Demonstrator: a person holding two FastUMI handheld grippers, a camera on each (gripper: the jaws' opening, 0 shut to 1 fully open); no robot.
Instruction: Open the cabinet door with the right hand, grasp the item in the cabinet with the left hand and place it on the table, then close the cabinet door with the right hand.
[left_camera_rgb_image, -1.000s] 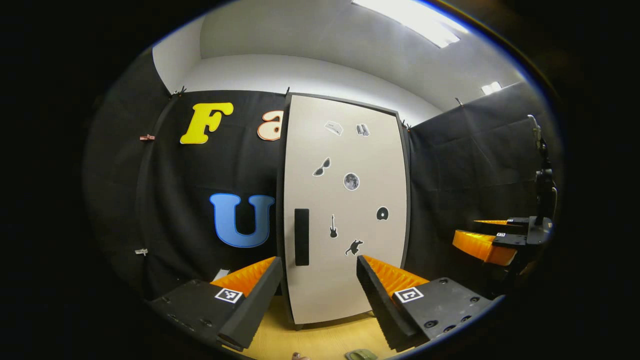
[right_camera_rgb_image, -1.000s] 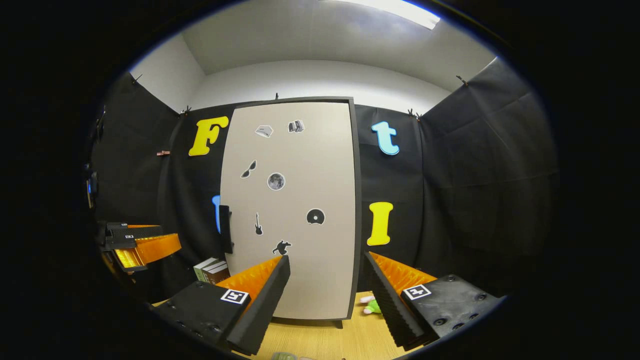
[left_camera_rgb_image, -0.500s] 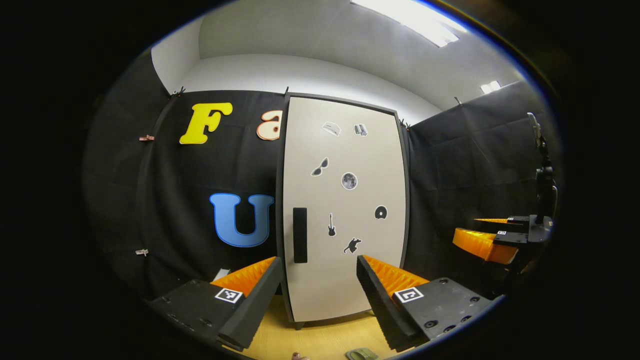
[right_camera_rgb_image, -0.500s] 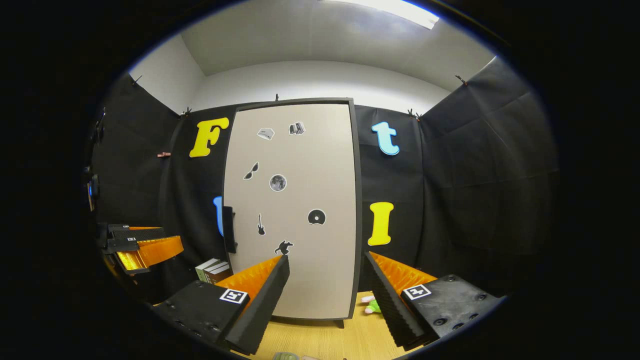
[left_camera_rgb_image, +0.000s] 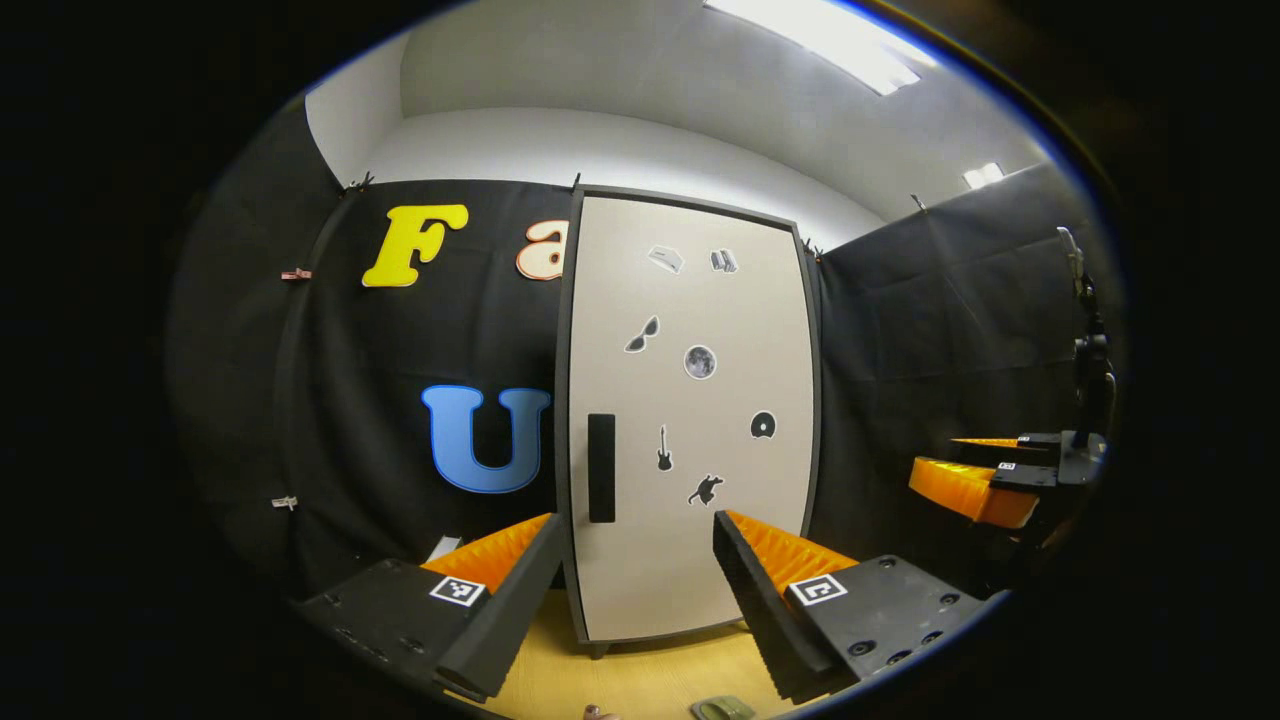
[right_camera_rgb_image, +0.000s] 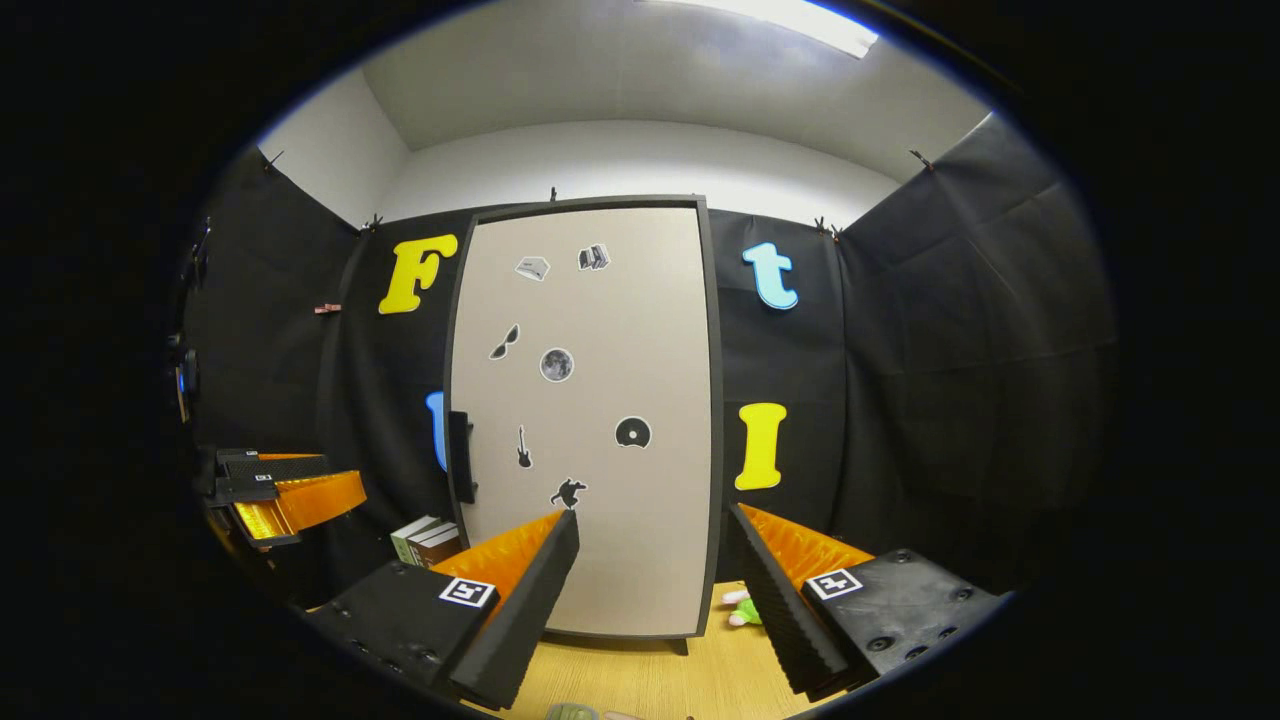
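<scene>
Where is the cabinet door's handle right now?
The handle is a dark vertical bar near the left edge of the closed cabinet door in the left gripper view, level with the guitar sticker beside it.

Cabinet door (right_camera_rgb_image: 600, 420) beige, dark frame, black handle (left_camera_rgb_image: 601, 468), small dark stickers; table (right_camera_rgb_image: 640, 675) light wood.

wooden table (right_camera_rgb_image: 640, 680), cabinet (right_camera_rgb_image: 585, 420), books (right_camera_rgb_image: 425, 540)
</scene>
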